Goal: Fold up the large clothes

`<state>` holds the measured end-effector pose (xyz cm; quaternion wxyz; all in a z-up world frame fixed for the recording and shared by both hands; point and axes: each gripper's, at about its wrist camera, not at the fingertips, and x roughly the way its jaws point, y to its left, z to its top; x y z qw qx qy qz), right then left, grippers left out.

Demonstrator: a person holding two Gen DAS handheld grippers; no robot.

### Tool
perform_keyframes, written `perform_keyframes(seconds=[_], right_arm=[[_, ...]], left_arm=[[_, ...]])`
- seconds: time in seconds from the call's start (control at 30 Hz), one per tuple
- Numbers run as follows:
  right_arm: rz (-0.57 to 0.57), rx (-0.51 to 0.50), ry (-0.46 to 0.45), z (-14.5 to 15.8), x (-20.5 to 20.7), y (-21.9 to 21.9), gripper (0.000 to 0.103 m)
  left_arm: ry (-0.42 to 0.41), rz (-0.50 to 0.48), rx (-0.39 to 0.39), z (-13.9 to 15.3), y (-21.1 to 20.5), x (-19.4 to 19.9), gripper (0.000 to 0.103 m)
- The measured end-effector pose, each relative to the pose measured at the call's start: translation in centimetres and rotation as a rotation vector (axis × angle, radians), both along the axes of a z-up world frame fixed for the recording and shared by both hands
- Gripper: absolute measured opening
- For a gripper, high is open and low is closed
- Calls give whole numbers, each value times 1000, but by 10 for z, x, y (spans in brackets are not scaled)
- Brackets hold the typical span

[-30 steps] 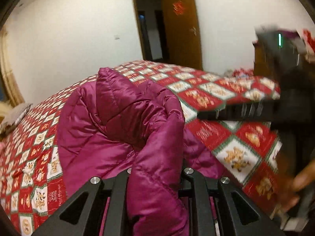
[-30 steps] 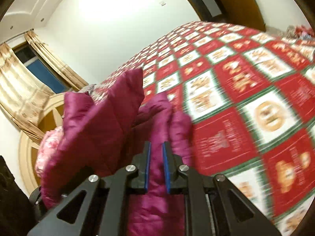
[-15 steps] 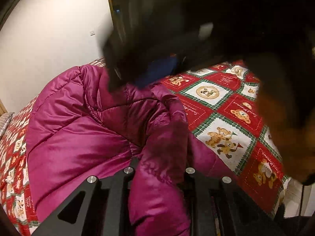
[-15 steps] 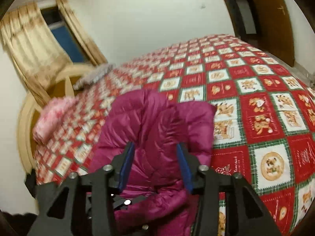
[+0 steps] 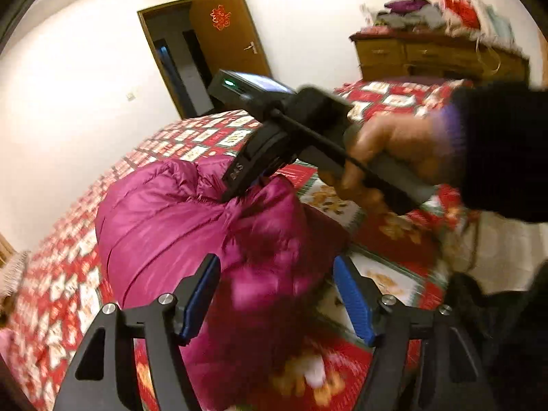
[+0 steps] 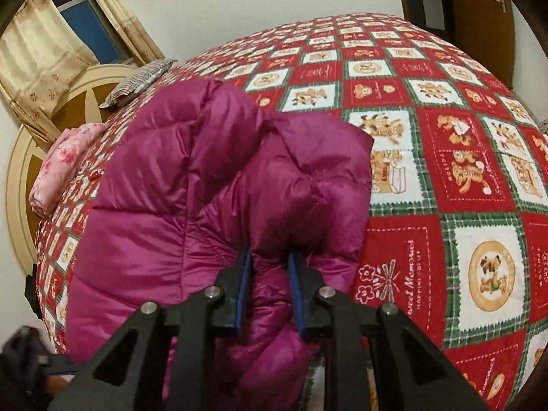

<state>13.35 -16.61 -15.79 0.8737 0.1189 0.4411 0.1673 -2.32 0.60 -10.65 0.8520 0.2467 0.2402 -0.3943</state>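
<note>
Magenta down jacket [image 6: 219, 185] lies bunched on bed w/ red-green-white teddy-bear quilt [image 6: 445, 130], near the quilt's front edge; rest of quilt bare beyond jacket. Landmark for all positions: the jacket.

Left wrist view: left gripper [image 5: 274, 294] sits at jacket's near end, jaws spread wide and opening. A blurred fold of jacket [image 5: 191, 226] lies between the blue pads [image 5: 352, 301], but neither pad presses on it, so the fold is released. Above jacket's far-right shoulder, right gripper [image 5: 239, 185] comes down onto the fabric, carried by a hand [image 5: 387, 150] in a dark sleeve w/ purple cuff. Behind jacket: open wooden door [image 5: 229, 30] w/ red ornament. Right of and beyond jacket: wooden dresser [image 5: 438, 54] stacked w/ clothes.

Right wrist view: right gripper [image 6: 270, 260] at jacket's near edge, jaws narrow and closing; a ridge of jacket fabric is pinched between the pads [image 6: 245, 284], both touching it, i.e. grasping the jacket. Left of jacket: pink floral pillow [image 6: 65, 164]. Beyond jacket, upper left: striped grey cushion [image 6: 140, 78], cream headboard [image 6: 20, 178], curtained window [image 6: 78, 27].
</note>
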Motion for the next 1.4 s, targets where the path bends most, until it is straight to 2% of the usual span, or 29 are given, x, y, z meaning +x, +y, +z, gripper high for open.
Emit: perform_keyframes(seconds=[0.07,0.13,0.17,0.2,0.27,0.3,0.4,0.43,0.47,0.53,0.6,0.7,0.8,0.9,1.0,1.07,1.17,1.27,1.4], right_arm=[[-3,22,-7,-4,-2,-3,23],[-9,30,-26,-7,-7,-5,23],[-12,28,-36,-9,-11,-5,23],[-17,21,-50,-10,-15,-4,23],[-29,22,-63,-12,-20,-3,23],[-37,27,-66,-13,-23,-4,23],[-46,30,-62,-12,-25,-5,23],[-47,25,-57,-10,-26,-5,23],[-46,17,-50,-8,-27,-6,23],[-55,0,-30,-1,-30,-10,23],[-77,-10,-10,15,-35,-17,23],[-117,-41,-57,50,-41,-21,26],[-130,36,-110,92,-36,-15,26],[-146,193,-91,108,-10,-1,30],[-190,241,-79,101,16,13,30],[-263,240,-20,79,31,15,30],[-356,172,49,43,44,12,30],[-382,80,15,21,43,4,22],[-333,-36,-90,14,42,13,21]], left_arm=[[73,23,-108,20,25,11,69],[113,77,-218,39,46,32,69],[127,145,-289,50,56,53,69],[132,211,-327,57,61,72,70],[142,362,-358,60,60,113,70],[154,441,-355,58,57,135,70],[216,546,-340,33,38,178,70],[240,573,-319,18,27,186,70],[262,616,-263,-1,18,194,70],[218,648,-200,-21,2,185,72],[171,660,-173,-20,-13,181,73],[173,689,-154,-24,-22,183,75],[177,727,-144,-28,-29,193,76],[153,751,-108,-31,-37,195,77],[145,757,-96,-33,-37,197,78],[148,758,-99,-34,-36,198,78],[152,754,-105,-33,-34,198,78],[171,749,-106,-30,-33,199,78],[176,778,-150,-13,-21,204,78]])
